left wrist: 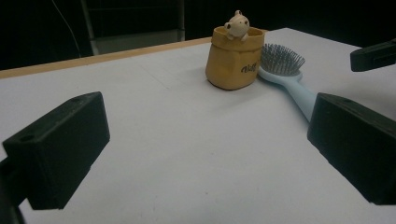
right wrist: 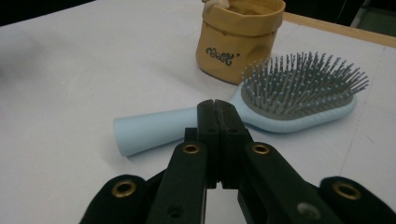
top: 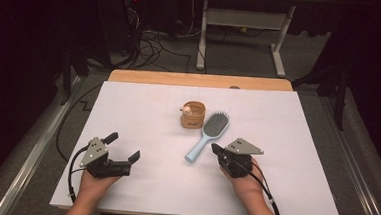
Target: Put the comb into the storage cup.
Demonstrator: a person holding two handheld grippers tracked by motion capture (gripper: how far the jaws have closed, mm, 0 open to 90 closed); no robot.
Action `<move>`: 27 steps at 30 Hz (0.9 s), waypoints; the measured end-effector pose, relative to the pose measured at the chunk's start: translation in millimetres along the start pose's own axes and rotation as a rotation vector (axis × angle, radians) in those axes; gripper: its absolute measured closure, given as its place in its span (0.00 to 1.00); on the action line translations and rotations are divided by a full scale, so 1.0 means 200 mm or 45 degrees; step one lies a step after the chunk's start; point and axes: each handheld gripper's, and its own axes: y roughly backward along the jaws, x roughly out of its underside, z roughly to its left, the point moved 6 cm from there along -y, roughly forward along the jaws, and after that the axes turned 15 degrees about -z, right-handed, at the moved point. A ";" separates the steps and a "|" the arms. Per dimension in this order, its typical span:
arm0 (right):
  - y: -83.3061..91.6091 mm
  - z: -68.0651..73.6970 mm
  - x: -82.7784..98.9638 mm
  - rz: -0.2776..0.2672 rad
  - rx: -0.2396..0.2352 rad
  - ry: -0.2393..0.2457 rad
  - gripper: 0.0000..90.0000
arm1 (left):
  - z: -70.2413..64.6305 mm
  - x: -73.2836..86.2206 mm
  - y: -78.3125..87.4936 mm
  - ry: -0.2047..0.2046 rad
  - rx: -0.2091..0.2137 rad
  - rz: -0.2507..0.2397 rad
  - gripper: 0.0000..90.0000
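The light-blue hairbrush point(top: 207, 134) lies bristles-up mid-table, its head just beside the tan pouch point(top: 193, 115) on the far side. The right gripper point(top: 215, 149), jaws pressed together on nothing, sits near the handle. The left gripper point(top: 123, 146) rests spread wide, well apart at near left.

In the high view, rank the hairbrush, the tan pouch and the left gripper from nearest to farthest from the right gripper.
1. hairbrush: its handle end lies just left of the right gripper.
2. tan pouch: farther up the table, beside the brush head.
3. left gripper: across the table at the left.
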 end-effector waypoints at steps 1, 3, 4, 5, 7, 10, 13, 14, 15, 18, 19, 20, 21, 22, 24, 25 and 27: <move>-0.01 0.00 0.00 0.002 -0.002 -0.002 1.00 | 0.00 0.00 0.00 0.000 -0.002 0.001 0.01; -0.03 0.01 -0.01 0.007 -0.008 0.004 1.00 | 0.00 0.00 0.00 0.003 -0.007 0.003 0.02; -0.04 0.02 -0.02 0.010 -0.015 0.009 1.00 | 0.01 0.00 0.00 0.004 -0.010 0.002 0.03; -0.05 0.02 -0.02 0.013 -0.017 0.009 1.00 | 0.01 0.00 0.00 0.006 -0.012 -0.002 0.03; -0.06 0.03 -0.03 0.015 -0.028 0.012 1.00 | 0.01 0.00 0.00 0.006 -0.017 -0.003 0.04; -0.09 0.06 -0.04 0.014 -0.047 0.018 1.00 | 0.01 0.00 0.00 0.010 -0.018 -0.005 0.05; -0.11 0.09 -0.05 0.022 -0.067 0.031 1.00 | 0.01 0.00 0.01 0.004 -0.025 -0.005 0.06; -0.12 0.10 -0.05 0.026 -0.071 0.035 1.00 | 0.01 0.00 0.01 0.004 -0.025 -0.005 0.06; -0.14 0.11 -0.05 0.035 -0.078 0.036 1.00 | 0.01 0.00 0.00 0.006 -0.029 -0.009 0.06; -0.19 0.14 -0.05 0.050 -0.099 0.049 1.00 | 0.02 -0.01 0.01 0.001 -0.042 -0.006 0.07; -0.20 0.16 -0.05 0.059 -0.106 0.056 1.00 | 0.02 -0.01 0.01 0.002 -0.042 -0.008 0.08; -0.21 0.17 -0.05 0.062 -0.113 0.057 1.00 | 0.02 -0.01 0.01 0.006 -0.039 -0.014 0.08; -0.23 0.18 -0.05 0.070 -0.119 0.063 1.00 | 0.02 -0.01 0.01 0.011 -0.040 -0.020 0.09; -0.25 0.20 -0.05 0.077 -0.128 0.071 1.00 | 0.02 -0.01 0.01 0.009 -0.040 -0.021 0.10; -0.27 0.22 -0.05 0.089 -0.143 0.073 1.00 | 0.02 -0.01 0.01 0.013 -0.045 -0.019 0.10; -0.28 0.23 -0.05 0.094 -0.145 0.074 1.00 | 0.03 -0.02 0.01 0.016 -0.046 -0.020 0.10; -0.30 0.25 -0.05 0.108 -0.155 0.080 1.00 | 0.03 -0.02 0.02 0.014 -0.049 -0.022 0.10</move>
